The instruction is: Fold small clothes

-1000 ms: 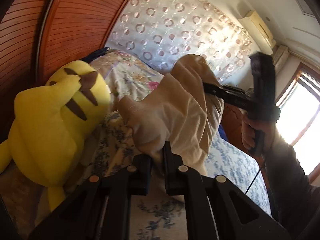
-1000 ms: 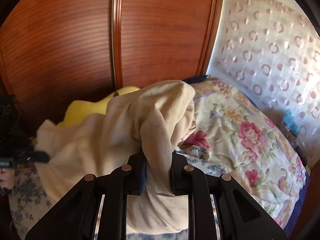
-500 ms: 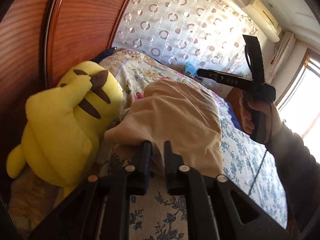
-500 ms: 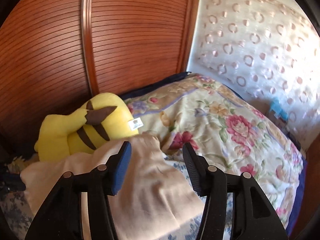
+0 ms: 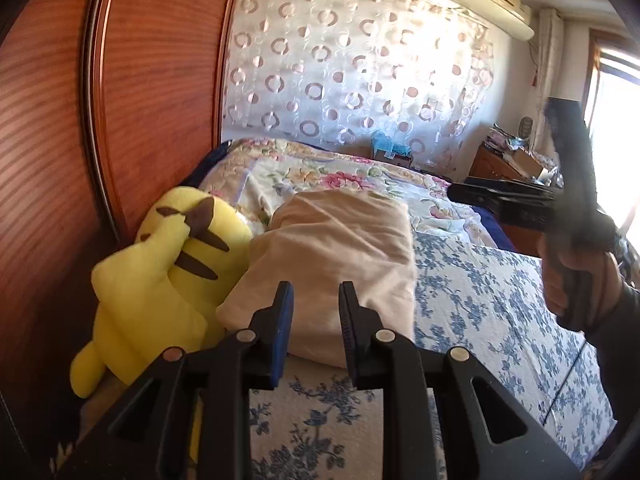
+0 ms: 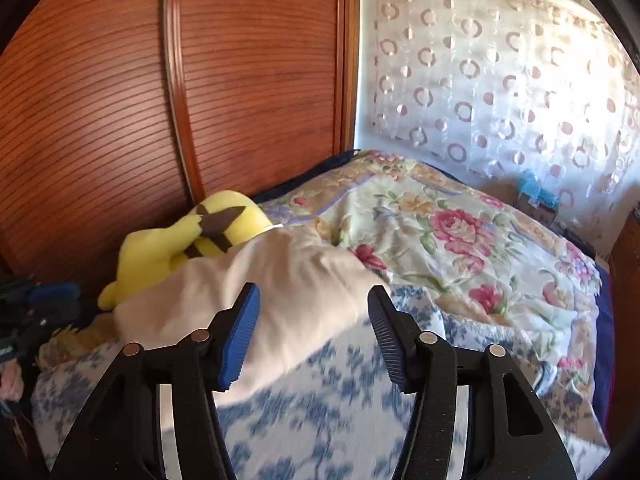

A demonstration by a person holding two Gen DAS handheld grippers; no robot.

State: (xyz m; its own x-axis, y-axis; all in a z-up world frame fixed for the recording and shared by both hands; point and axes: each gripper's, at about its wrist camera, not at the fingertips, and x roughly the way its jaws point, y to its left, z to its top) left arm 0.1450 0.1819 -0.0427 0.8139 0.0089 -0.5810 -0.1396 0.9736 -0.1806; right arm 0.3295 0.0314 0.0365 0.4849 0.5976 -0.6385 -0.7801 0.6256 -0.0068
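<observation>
The left hand-held gripper (image 5: 316, 300) has just been opening; its jaws stand narrowly apart, nothing pinched, just short of the near edge of the folded beige garment (image 5: 332, 256). The right hand-held gripper (image 6: 314, 320) has opened wider and holds nothing, the cloth lying loose below its blue ribbed pads (image 6: 240, 332). The soft, matte garment lies on the bed (image 5: 480, 300), lengthwise toward the floral quilt (image 6: 460, 240), touching a yellow plush toy (image 5: 160, 272).
</observation>
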